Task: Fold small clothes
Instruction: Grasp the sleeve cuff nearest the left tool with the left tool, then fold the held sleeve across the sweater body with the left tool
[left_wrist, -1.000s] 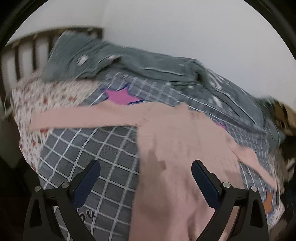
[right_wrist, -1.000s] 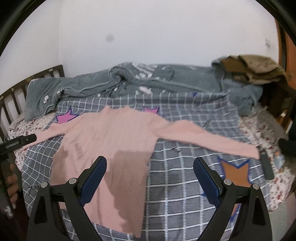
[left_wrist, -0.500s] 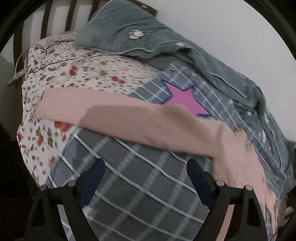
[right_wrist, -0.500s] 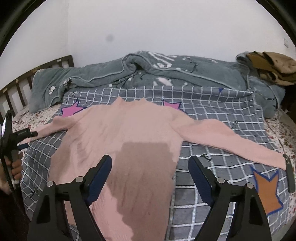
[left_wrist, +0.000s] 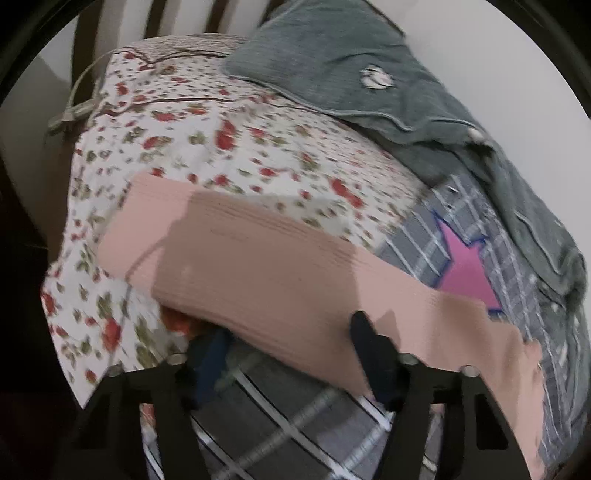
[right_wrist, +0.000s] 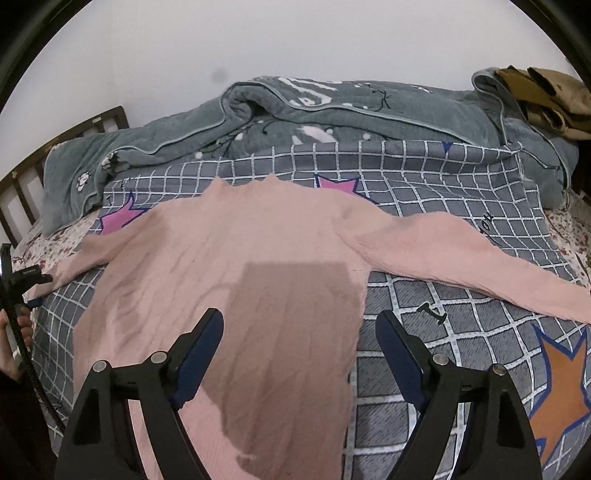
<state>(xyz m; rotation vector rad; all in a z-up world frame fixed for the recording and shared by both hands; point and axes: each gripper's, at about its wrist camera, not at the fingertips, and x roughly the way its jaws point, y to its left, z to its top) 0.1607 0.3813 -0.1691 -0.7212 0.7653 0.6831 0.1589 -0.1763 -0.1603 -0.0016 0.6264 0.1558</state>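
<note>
A pink long-sleeved sweater (right_wrist: 240, 258) lies flat on the bed with both sleeves spread out. In the left wrist view its left sleeve (left_wrist: 258, 258) runs across the floral sheet and the checked cover. My left gripper (left_wrist: 290, 349) is low over that sleeve near the cuff, its jaws closing with the sleeve's near edge between them; a wide gap still separates the fingers. The left gripper also shows at the far left of the right wrist view (right_wrist: 26, 277), at the cuff. My right gripper (right_wrist: 299, 332) stands open above the sweater's lower body, holding nothing.
A grey quilt (right_wrist: 332, 110) is bunched along the wall side of the bed. Brown clothes (right_wrist: 546, 92) are piled at the back right. A dark slatted headboard (right_wrist: 74, 129) stands at the left. The grey checked cover (right_wrist: 461, 192) lies over a floral sheet (left_wrist: 221, 129).
My left gripper has swung left along the sleeve, dropped towards the cuff, and its jaws have narrowed. The right gripper has moved closer and lower over the sweater's body.
</note>
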